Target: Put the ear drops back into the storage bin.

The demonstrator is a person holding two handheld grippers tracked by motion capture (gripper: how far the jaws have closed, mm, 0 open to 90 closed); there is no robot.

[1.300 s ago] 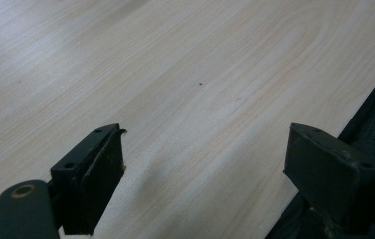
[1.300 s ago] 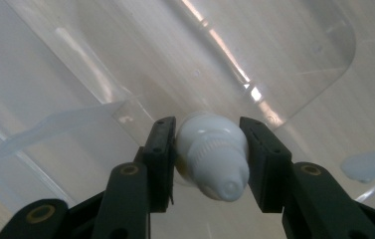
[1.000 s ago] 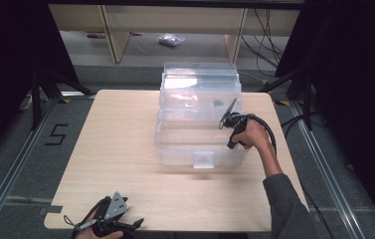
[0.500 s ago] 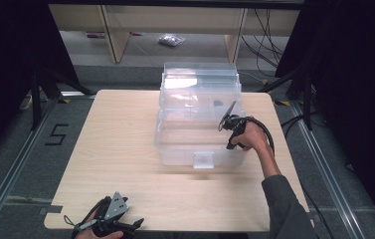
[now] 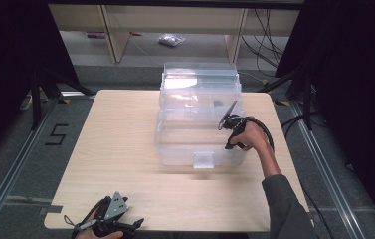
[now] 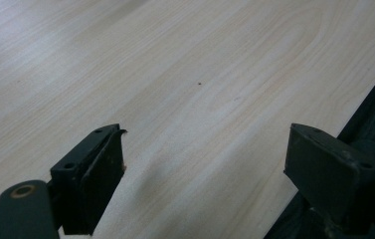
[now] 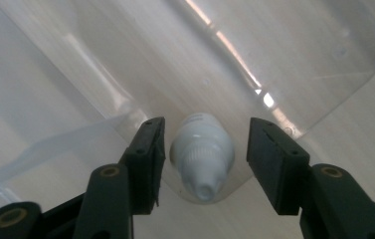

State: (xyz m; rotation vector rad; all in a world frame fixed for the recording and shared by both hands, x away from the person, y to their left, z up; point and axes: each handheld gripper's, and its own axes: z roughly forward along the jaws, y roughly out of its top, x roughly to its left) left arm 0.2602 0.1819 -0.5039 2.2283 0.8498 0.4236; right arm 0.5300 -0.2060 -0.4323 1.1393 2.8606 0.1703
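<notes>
Right gripper (image 7: 202, 164) is hanging over the clear plastic bin (image 5: 200, 134) near its right end, and its jaws have just been opening, so they're sitting a bit apart now with gaps on both sides. Between them in the right gripper view is a small white dropper bottle (image 7: 202, 154), lying in a rounded corner of the bin's floor with its nozzle pointing toward the camera. Neither pad is pressing on it, so it's loose, not pinched. In the high view the same gripper (image 5: 228, 123) is up at the bin's right rim, with the person's right hand (image 5: 252, 138) wrapped around it and the sleeve trailing back toward the bottom right.

Left gripper (image 5: 118, 226) is parking itself down at the near edge of the wooden table (image 5: 120, 144), well apart from the bin, with the grey three-cornered plate showing on top. In the left gripper view its jaws are standing wide apart with just bare tabletop (image 6: 190, 89) between them, so it's holding nothing, and the table edge is cutting across the right side of that view.

The bin itself is sitting at the middle-back of the table, see-through, with what looks like a latch tab on its near wall.
</notes>
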